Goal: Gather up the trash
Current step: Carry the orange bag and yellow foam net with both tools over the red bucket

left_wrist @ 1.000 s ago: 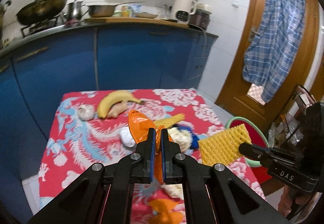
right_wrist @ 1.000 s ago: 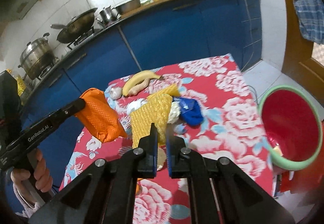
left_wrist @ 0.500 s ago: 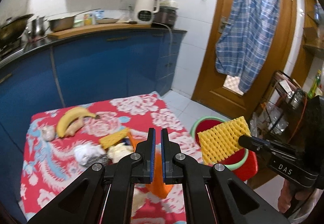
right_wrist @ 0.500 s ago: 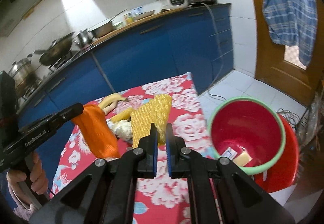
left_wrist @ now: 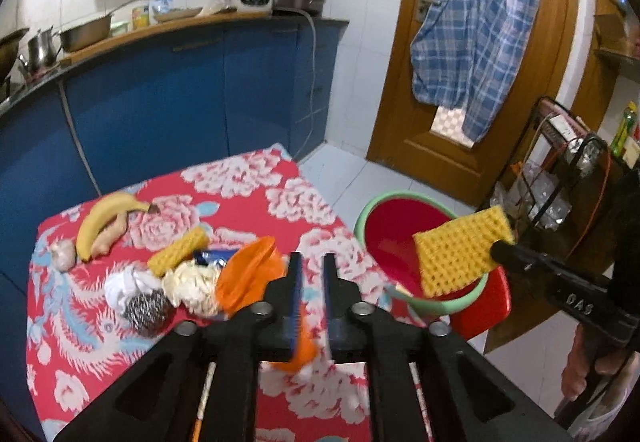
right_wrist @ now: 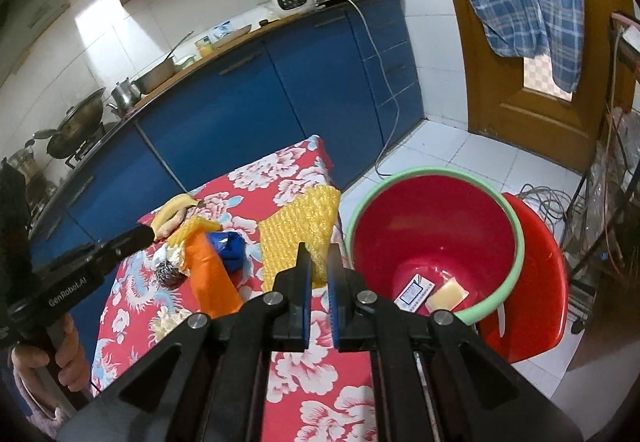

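The yellow foam net (left_wrist: 462,250) is hanging over the red bin (right_wrist: 436,238), pinched in the clenched jaws of the right gripper (right_wrist: 318,270). The orange bag (left_wrist: 250,274) is drooping above the table (left_wrist: 240,202) beside the bin, and the left gripper (left_wrist: 310,278) is grasping it, jaws only narrowly apart. Two scraps are lying inside the bin. A banana (left_wrist: 106,216), steel scourer (left_wrist: 146,308) and crumpled paper (left_wrist: 194,282) are sitting on the floral cloth.

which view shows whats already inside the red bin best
The right wrist view: it looks down into the red bin with the green rim, showing a white printed card and a pale yellow block on its bottom. The left wrist view shows only the bin's rim and inner wall, partly behind the yellow foam net.
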Action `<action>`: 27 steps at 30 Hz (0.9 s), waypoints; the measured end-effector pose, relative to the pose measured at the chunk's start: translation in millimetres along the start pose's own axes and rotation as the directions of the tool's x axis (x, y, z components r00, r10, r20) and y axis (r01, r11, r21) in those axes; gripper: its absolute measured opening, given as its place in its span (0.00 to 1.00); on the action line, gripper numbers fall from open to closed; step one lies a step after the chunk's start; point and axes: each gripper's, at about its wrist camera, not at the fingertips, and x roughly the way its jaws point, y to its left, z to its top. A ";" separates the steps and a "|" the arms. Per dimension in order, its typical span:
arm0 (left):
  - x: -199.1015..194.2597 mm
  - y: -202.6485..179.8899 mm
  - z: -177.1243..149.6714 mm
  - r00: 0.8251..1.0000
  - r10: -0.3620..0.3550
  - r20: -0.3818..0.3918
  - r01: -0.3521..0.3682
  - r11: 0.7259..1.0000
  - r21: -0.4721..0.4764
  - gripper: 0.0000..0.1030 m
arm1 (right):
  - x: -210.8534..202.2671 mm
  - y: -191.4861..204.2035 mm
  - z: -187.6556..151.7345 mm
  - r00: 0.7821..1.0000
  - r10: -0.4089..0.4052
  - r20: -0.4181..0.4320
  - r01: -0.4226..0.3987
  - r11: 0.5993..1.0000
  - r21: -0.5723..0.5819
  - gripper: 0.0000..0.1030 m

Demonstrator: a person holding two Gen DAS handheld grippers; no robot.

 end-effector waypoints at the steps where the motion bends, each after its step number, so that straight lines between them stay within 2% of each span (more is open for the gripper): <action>1: 3.4 1.8 -1.8 1.000 0.004 -0.010 -0.005 1.000 -0.005 0.30 | -0.1 -2.6 -1.5 1.000 0.001 -0.001 -0.001 1.000 0.004 0.09; 2: 6.0 2.8 -4.3 1.000 0.008 -0.019 -0.009 1.000 -0.011 0.40 | 0.7 -4.1 -2.6 1.000 0.001 -0.003 -0.001 1.000 0.009 0.09; 3: 9.8 4.1 -7.0 0.999 0.014 -0.029 -0.014 1.000 -0.015 0.42 | 1.6 -5.8 -3.4 1.000 0.001 -0.006 0.000 1.000 0.013 0.09; 10: 40.7 15.1 -28.9 0.990 0.041 -0.133 -0.048 0.997 -0.055 0.42 | 4.7 -16.9 -9.6 1.000 -0.002 -0.019 0.002 0.999 0.033 0.09; 18: 74.7 27.7 -49.9 0.969 0.054 -0.243 -0.085 0.990 -0.116 0.42 | 12.7 -25.2 -14.5 0.999 -0.004 -0.039 0.006 0.999 0.054 0.09; 27: 98.9 30.0 -59.9 0.962 0.021 -0.271 -0.063 0.987 -0.147 0.42 | 20.2 -34.3 -18.5 0.998 -0.035 -0.053 0.038 0.997 0.067 0.09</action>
